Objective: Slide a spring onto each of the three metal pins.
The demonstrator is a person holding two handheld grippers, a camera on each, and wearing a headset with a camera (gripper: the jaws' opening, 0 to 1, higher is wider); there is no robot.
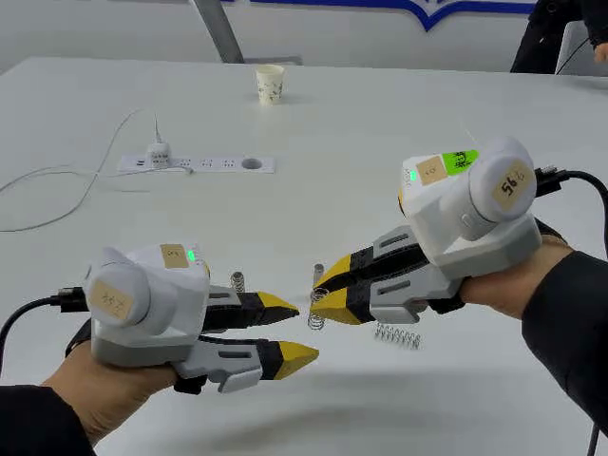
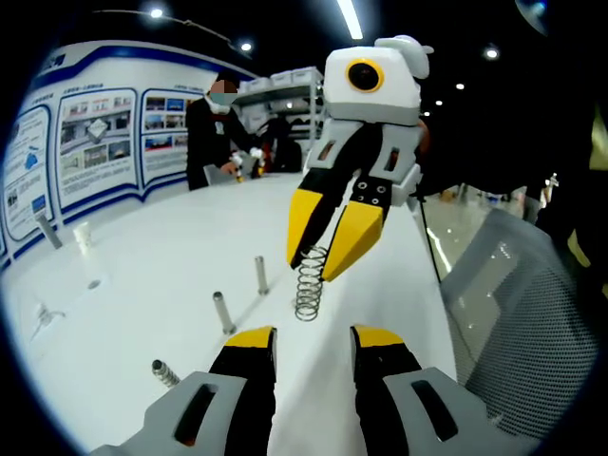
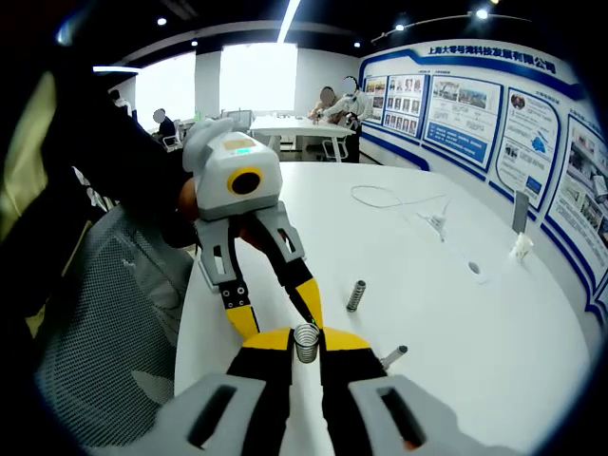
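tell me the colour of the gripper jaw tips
Yellow, over black; clearest in the left gripper view on the right gripper holding a spring.

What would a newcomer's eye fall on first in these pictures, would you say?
The yellow-tipped right tongs near the middle of the white table stand out, pinching a coiled metal spring by its upper end. Facing them, the matching left tongs stand open and empty. A second loose spring lies flat beside the right tongs.

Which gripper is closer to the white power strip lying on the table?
Left. The left gripper sits straight before the power strip; the right gripper is off to its right.
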